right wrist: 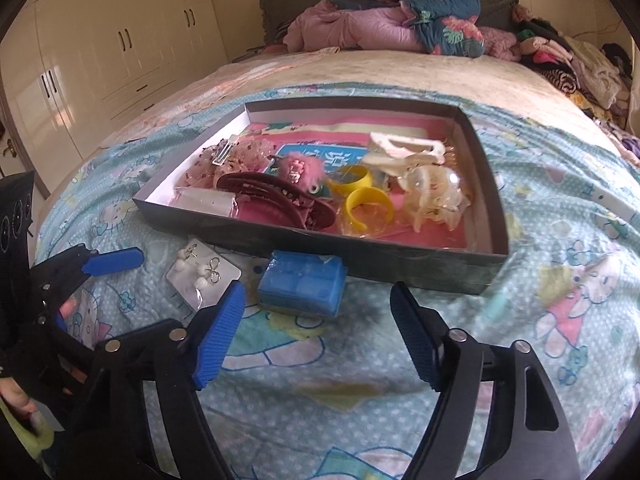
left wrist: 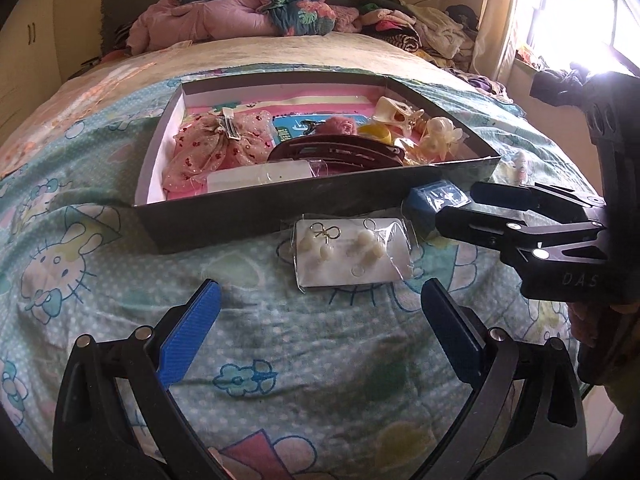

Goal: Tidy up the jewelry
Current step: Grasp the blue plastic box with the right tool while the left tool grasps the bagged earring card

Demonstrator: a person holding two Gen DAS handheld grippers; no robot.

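Note:
A small blue plastic box (right wrist: 302, 284) lies on the bedsheet in front of a shallow dark grey tray (right wrist: 400, 264). My right gripper (right wrist: 318, 292) is open, its blue pads either side of the box's near end without pressing on it. Left of the box lies a white earring card (right wrist: 202, 276) in a clear sleeve. In the left wrist view the same earring card (left wrist: 354, 254) sits just ahead of my open left gripper (left wrist: 320, 308), with nothing between its pads. There the right gripper (left wrist: 456, 204) reaches in from the right to the blue box (left wrist: 424, 208).
The tray (left wrist: 320, 196) holds hair clips, a pink bow, yellow cuffs and a clear claw clip. Quilts and clothes (right wrist: 400, 16) are piled at the head of the bed. White wardrobes (right wrist: 100, 52) stand on the left. A white stick (right wrist: 614, 204) lies right of the tray.

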